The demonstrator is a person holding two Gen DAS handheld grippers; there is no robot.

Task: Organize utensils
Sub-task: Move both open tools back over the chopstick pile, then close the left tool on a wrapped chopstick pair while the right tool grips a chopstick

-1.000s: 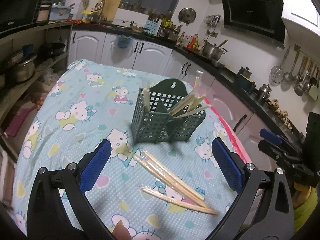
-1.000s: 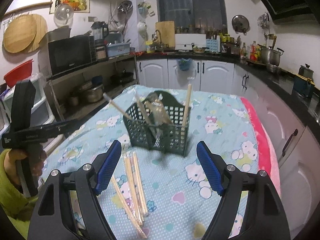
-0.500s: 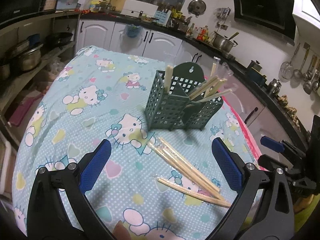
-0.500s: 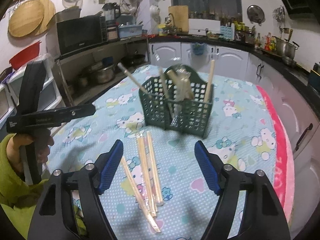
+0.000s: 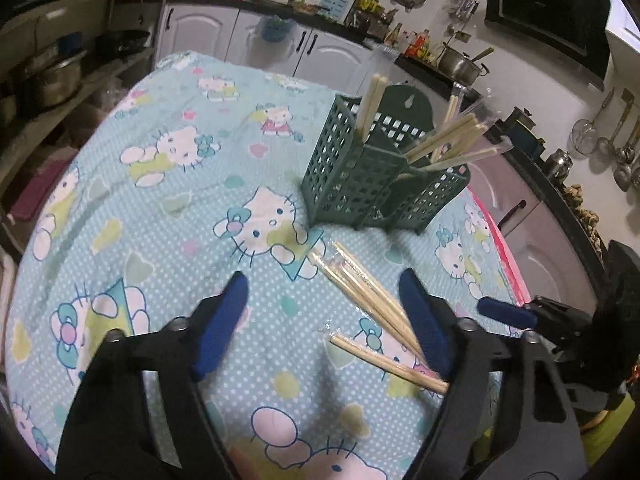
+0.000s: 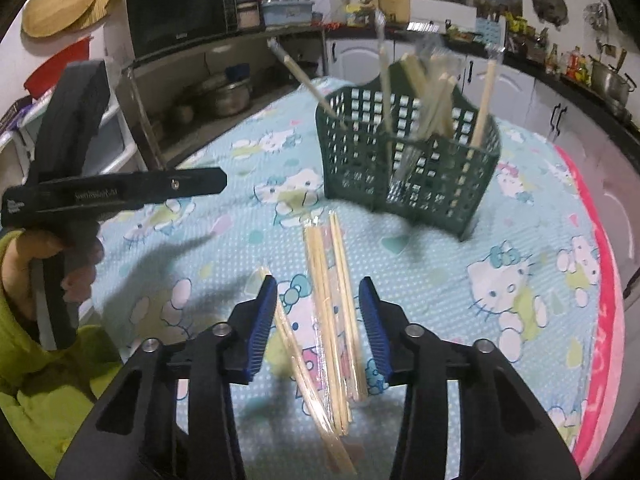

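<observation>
Bench (image 5: 168, 184), covered by a light-blue cartoon-cat cloth (image 6: 520, 280) with a pink border along its right edge in the right wrist view; kitchen cabinets (image 5: 208, 36) and a dark worktop stand behind it.

Green lattice utensil holder (image 5: 372, 176), upright toward the far side of the bench, divided into compartments. Several wrapped chopsticks (image 5: 452, 140) lean out of its right part, and a pair (image 5: 370, 104) stands nearly upright in its left part.

Loose wrapped chopsticks (image 5: 368, 292) lie flat on the cloth just in front of the holder, apart from it. One further pair (image 5: 384, 362) lies nearer the camera, at an angle to the rest.

Left claw (image 5: 324, 316): blue pads well apart after having just been closing. The chopstick bundle lies below and between them, toward the right pad; whether that pad touches it cannot be told.

Right claw (image 6: 318, 320): pads apart but fairly near each other, having just been closing, and astride the loose chopsticks (image 6: 324, 288) on the cloth. Neither pad visibly presses on them.

A hand (image 6: 24, 264) in a yellow-green sleeve (image 6: 44, 380) holds the left claw's handle at the left of the right wrist view.
</observation>
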